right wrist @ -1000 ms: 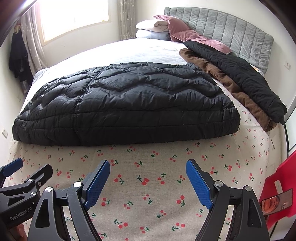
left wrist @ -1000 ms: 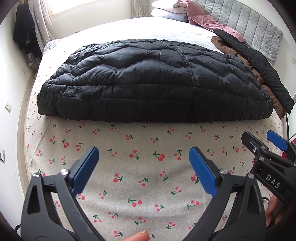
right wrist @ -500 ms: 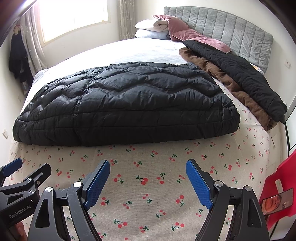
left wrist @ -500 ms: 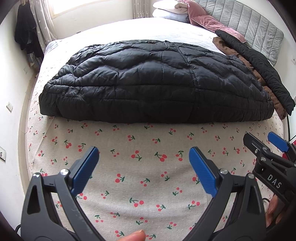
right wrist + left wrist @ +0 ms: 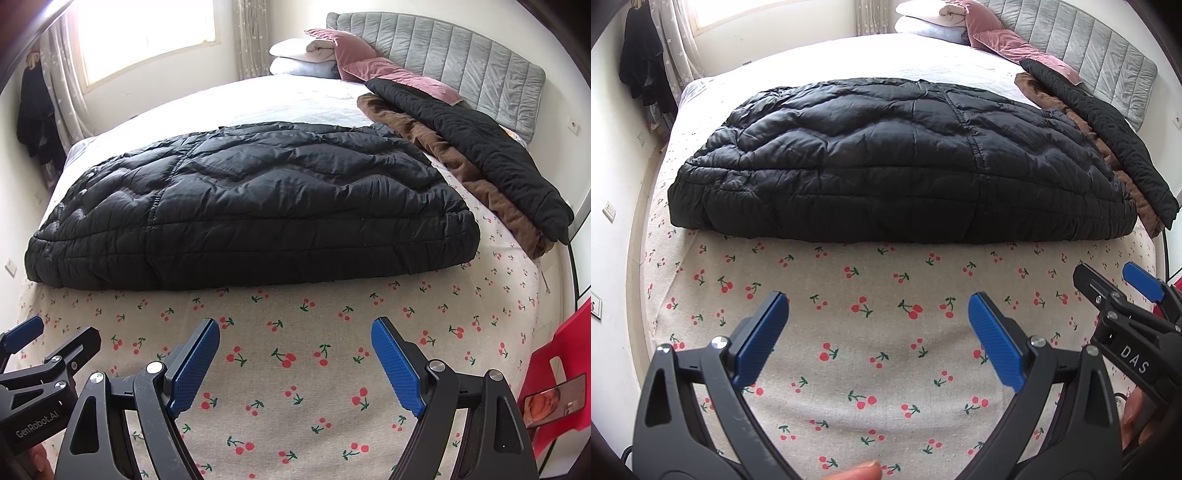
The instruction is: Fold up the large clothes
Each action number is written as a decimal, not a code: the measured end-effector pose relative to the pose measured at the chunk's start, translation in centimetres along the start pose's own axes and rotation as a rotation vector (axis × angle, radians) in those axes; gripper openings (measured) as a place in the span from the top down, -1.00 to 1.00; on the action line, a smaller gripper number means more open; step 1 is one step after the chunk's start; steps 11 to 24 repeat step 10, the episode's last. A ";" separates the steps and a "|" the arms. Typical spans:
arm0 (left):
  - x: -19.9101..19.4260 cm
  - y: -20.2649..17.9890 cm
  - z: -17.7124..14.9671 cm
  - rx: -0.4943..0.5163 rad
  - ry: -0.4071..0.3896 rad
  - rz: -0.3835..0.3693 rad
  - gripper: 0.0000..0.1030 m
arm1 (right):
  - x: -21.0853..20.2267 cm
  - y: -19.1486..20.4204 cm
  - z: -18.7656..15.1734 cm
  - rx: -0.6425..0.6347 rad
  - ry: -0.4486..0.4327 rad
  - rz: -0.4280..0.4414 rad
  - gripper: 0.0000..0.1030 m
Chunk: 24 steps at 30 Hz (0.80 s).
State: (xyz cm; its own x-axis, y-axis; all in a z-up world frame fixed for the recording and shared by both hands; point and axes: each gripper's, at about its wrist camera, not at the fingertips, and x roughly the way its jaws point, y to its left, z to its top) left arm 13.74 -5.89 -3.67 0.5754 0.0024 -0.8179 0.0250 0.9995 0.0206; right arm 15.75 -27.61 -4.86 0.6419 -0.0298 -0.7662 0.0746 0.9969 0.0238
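Note:
A big black quilted puffer coat [image 5: 897, 158] [image 5: 251, 206] lies folded flat across the bed, its thick folded edge facing me. My left gripper [image 5: 877, 306] hovers open over the cherry-print sheet [image 5: 871, 332], short of the coat's near edge, with nothing between its blue pads. My right gripper [image 5: 295, 332] is open too and empty, held above the same sheet [image 5: 332, 369]. Each gripper shows at the edge of the other's view: the right gripper [image 5: 1108, 280] beside the left one, the left gripper [image 5: 55, 336] at the lower left.
A black coat [image 5: 472, 140] lies over a brown coat [image 5: 454, 162] along the bed's right side. Pink and white pillows [image 5: 332, 51] rest against the grey headboard [image 5: 461, 66]. A red chair [image 5: 561, 369] stands at the right. Dark clothes [image 5: 642, 70] hang at the left wall.

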 end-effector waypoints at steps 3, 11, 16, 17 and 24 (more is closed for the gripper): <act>0.0 -0.1 -0.2 0.007 0.004 0.001 -0.90 | 0.0 0.1 -0.4 -0.008 0.005 0.016 -0.66; -1.0 0.2 -1.8 0.002 0.036 0.031 -0.90 | -0.1 -0.1 -1.8 0.030 0.077 0.012 -0.66; -1.0 0.2 -1.8 0.002 0.036 0.031 -0.90 | -0.1 -0.1 -1.8 0.030 0.077 0.012 -0.66; -1.0 0.2 -1.8 0.002 0.036 0.031 -0.90 | -0.1 -0.1 -1.8 0.030 0.077 0.012 -0.66; -1.0 0.2 -1.8 0.002 0.036 0.031 -0.90 | -0.1 -0.1 -1.8 0.030 0.077 0.012 -0.66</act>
